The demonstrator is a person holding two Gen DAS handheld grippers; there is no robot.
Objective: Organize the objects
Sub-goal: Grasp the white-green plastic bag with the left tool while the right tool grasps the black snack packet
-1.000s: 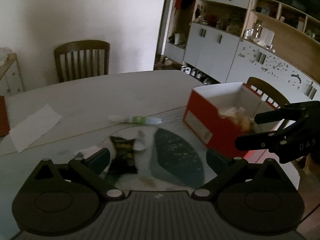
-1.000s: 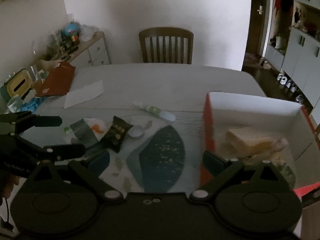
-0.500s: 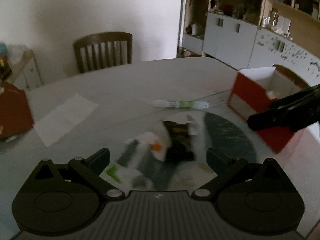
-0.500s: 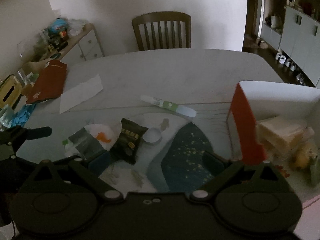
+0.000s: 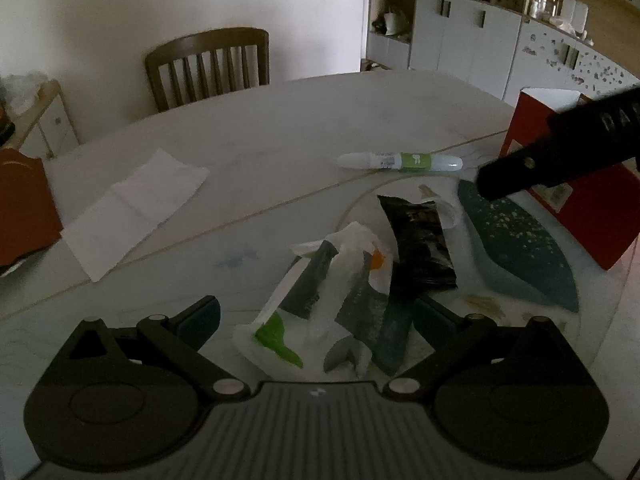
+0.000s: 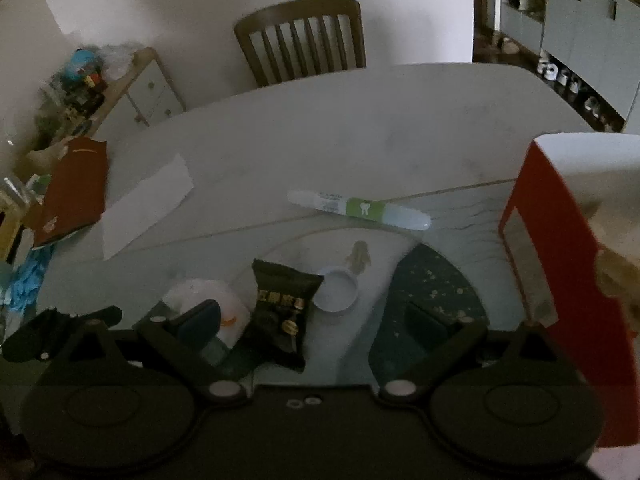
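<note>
Both of my grippers are spread wide with nothing between their pads: the left gripper [image 5: 316,316] hangs low over a crumpled white wrapper [image 5: 320,292] with grey, green and orange print, and the right gripper [image 6: 312,316] hovers just above the black snack packet [image 6: 286,312]. Judging by how things lie, I am only partway through the tidying. The red box [image 6: 560,280] at my right already holds some pale, crinkled bundle, too blurred for me to name, so something seems to be put away. Left on the table [image 6: 360,128] are the wrapper, the snack packet touching it, a small white lid [image 6: 335,288] just beside the packet, and the toothbrush tube [image 6: 360,209] with its green band lying further out, apart from the rest. A white sheet of paper [image 5: 132,208] lies well off to my left, next to something reddish-brown at the table's edge. I would guess the wrapper or packet goes next, since my fingers are right over them.
</note>
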